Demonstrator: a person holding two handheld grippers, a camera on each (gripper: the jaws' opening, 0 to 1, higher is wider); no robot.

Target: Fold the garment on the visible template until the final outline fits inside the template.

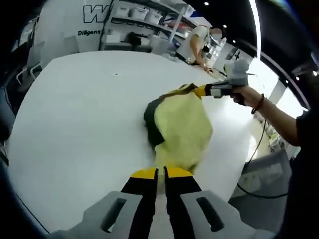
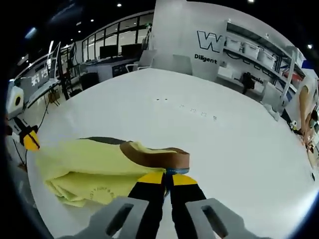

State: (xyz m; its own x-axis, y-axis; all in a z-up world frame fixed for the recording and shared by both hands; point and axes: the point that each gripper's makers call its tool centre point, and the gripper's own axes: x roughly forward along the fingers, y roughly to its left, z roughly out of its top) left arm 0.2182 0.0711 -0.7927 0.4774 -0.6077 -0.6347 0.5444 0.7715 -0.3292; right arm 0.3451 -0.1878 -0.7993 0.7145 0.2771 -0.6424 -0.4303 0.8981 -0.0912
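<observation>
The pale yellow garment [image 1: 180, 130] with dark trim is seen lying on the white desk [image 1: 75, 124], its long axis running from the left tongs [image 1: 160, 172] straight across to the right tongs [image 1: 201, 91]. Both pairs are clamped on opposite ends of the fabric. In the right gripper view, the brown collar edge [image 2: 159, 155] is pinched. The underside folds are mostly hidden, and no template outline can be made out.
</observation>
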